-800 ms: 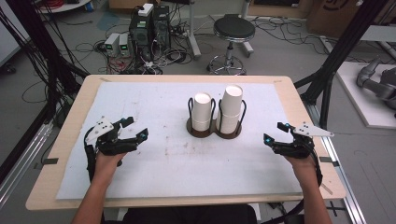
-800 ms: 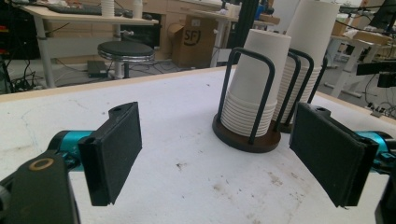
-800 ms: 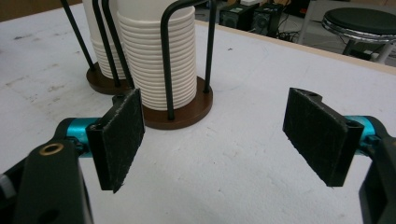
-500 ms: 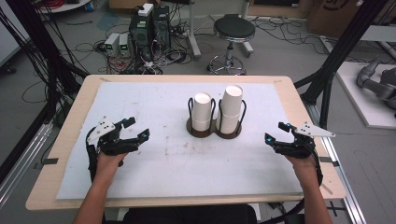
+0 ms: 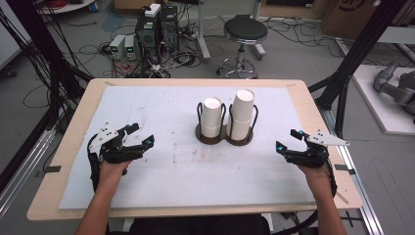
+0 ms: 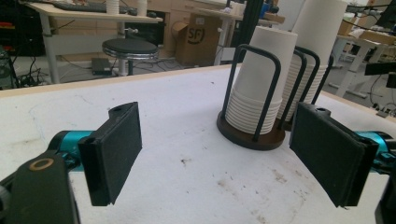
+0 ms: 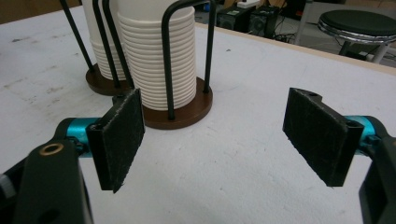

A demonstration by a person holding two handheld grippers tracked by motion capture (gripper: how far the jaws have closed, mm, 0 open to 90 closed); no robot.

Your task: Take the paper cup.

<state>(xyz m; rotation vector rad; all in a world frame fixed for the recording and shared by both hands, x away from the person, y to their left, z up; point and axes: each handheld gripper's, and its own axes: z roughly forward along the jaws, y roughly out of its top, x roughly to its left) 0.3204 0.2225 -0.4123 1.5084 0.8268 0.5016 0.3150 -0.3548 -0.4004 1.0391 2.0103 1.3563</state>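
resting low over the white mat (image 5: 161,110), both hands are lying well apart from the cup holder (image 5: 225,137) that is standing near the middle of the table (image 5: 313,110).

left gripper (image 5: 139,136): sitting to the left of the cup holder, well apart from it, with its tips angling toward the holder's base. the left hand (image 5: 111,171) is gripping from behind, forearm coming up from the near edge of the table, wrist roughly level. jaws are standing wide open, nothing between them; in the left gripper view the two black pads (image 6: 116,144) are framing bare mat, with the holder ahead and between them.

right gripper (image 5: 288,141): sitting to the right of the cup holder, also well apart, tips pointing back toward it. the right hand (image 5: 317,172) is wrapping the body from behind, forearm rising from the near edge, the grey plate on top tilting outward, away from the holder. jaws are gaping wide, holding nothing; in the right gripper view the pads (image 7: 322,133) are bracketing bare mat, with the holder's brown base beyond the one nearer the holder.

cup holder: two round brown bases joined side by side, black wire loops rising around each. left cup stack (image 5: 212,116) is standing upside down in the left bay; right cup stack (image 5: 241,113) is standing taller in the right bay. neither gripper is touching holder or cups.

beyond the far edge of the table from the holder, a stool (image 5: 242,34) is standing on the floor.
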